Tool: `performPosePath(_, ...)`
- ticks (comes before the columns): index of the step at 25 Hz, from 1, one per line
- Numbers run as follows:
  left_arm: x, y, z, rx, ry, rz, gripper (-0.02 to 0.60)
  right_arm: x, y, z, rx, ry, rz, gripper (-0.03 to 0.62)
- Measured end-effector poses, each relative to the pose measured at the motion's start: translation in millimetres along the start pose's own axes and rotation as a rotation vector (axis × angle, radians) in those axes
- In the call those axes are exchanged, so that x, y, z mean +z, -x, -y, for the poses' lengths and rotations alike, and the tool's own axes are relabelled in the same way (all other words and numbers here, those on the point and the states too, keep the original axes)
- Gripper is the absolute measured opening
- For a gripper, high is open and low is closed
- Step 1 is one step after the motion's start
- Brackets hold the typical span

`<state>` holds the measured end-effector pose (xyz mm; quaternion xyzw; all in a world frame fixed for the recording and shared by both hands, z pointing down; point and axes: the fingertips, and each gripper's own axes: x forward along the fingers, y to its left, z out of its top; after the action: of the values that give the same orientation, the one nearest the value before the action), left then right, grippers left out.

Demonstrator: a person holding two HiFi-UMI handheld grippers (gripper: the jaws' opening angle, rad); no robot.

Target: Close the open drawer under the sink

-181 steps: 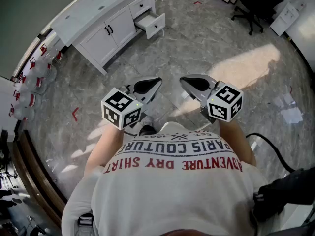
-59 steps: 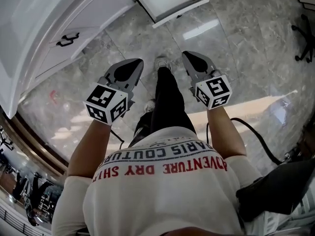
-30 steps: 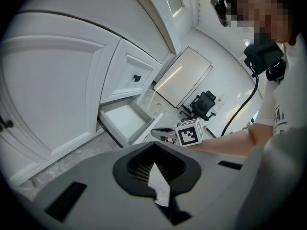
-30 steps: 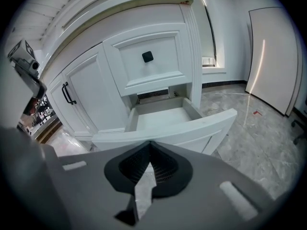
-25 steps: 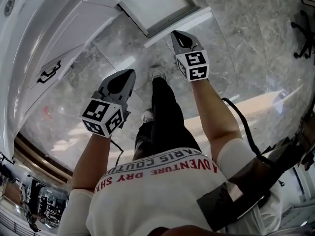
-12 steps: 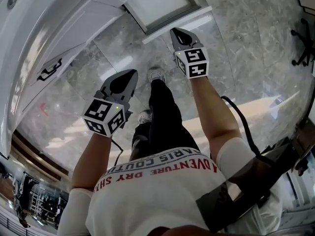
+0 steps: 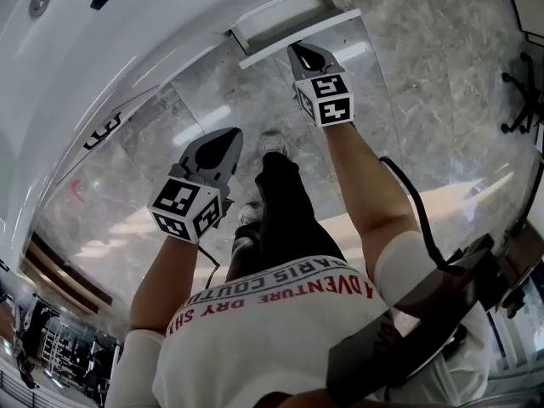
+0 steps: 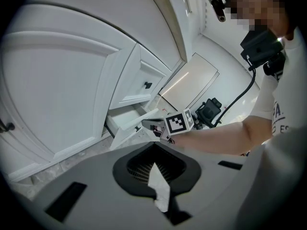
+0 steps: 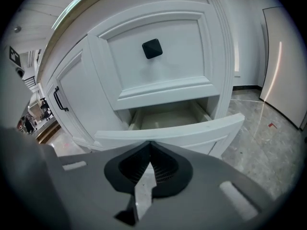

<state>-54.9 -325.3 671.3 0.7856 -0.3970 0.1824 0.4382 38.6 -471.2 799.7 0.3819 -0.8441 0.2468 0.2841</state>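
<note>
The white lower drawer (image 9: 182, 131) under the sink stands partly open, its inside bare. In the head view its front panel (image 7: 280, 48) shows as a narrow strip below the counter. My right gripper (image 7: 294, 50) is shut and empty, and its tip presses against that drawer front. The right gripper view shows those shut jaws (image 9: 149, 146) right at the panel's top edge. My left gripper (image 7: 233, 134) is shut and empty too, held back over the floor, away from the cabinet. In the left gripper view, the right gripper (image 8: 152, 124) rests on the drawer (image 8: 130, 124).
The closed upper drawer has a black knob (image 9: 152, 48). Left of it are cabinet doors with a black handle (image 9: 58, 98). The white sink counter (image 7: 127, 24) overhangs the cabinet. My leg and shoe (image 7: 272, 145) stand between the grippers on the marble floor. An office chair (image 7: 520, 92) stands at the right.
I walked up to the cabinet. My right gripper reached forward onto the drawer front, and the drawer has slid partly in. The left gripper has stayed back.
</note>
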Motion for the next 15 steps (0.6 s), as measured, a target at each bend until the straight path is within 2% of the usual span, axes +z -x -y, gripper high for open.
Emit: performPosePath(15,-2.2,2.8,-20.4,0.039,0.031,0.014,0.002,58.9,-61.2,4.9,0.022,0.005,0.033,0.002)
